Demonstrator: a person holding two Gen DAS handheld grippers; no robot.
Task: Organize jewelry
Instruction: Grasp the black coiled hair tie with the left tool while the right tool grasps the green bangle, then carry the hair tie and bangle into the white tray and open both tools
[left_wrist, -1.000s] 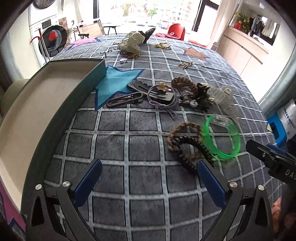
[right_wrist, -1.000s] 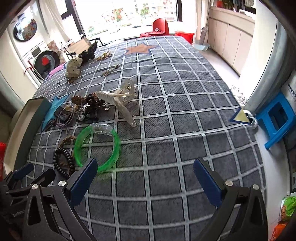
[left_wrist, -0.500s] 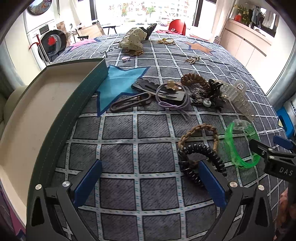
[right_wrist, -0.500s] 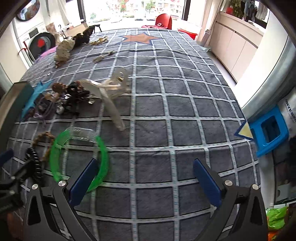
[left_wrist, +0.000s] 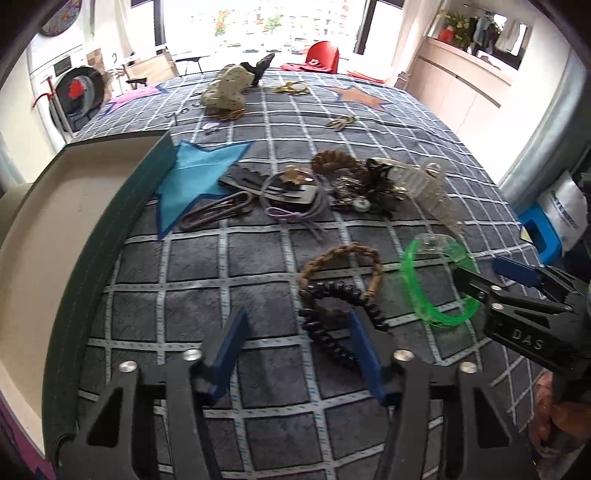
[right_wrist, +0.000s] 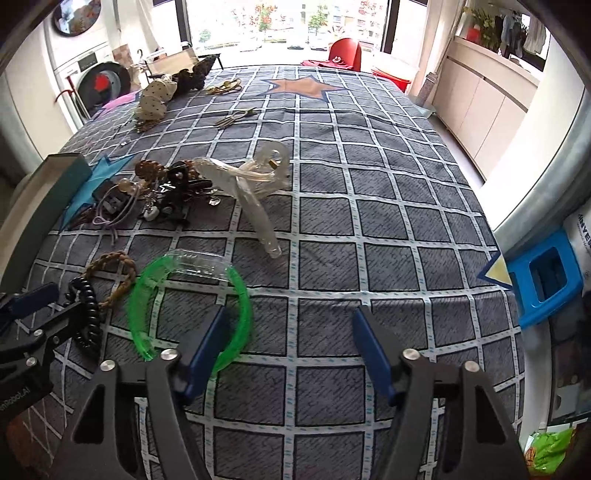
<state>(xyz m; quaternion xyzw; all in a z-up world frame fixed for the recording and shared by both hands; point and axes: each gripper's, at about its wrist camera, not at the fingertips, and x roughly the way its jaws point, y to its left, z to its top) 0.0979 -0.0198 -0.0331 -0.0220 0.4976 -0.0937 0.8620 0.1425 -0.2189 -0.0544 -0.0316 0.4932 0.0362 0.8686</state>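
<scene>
Both grippers' jaws narrowed; green bangle (right_wrist: 192, 306) beside right gripper (right_wrist: 291, 350).

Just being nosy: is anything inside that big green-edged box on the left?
The box looks bare inside: only its pale lining shows in the part in view. Its near wall and the picture's edge hide the rest.
</scene>
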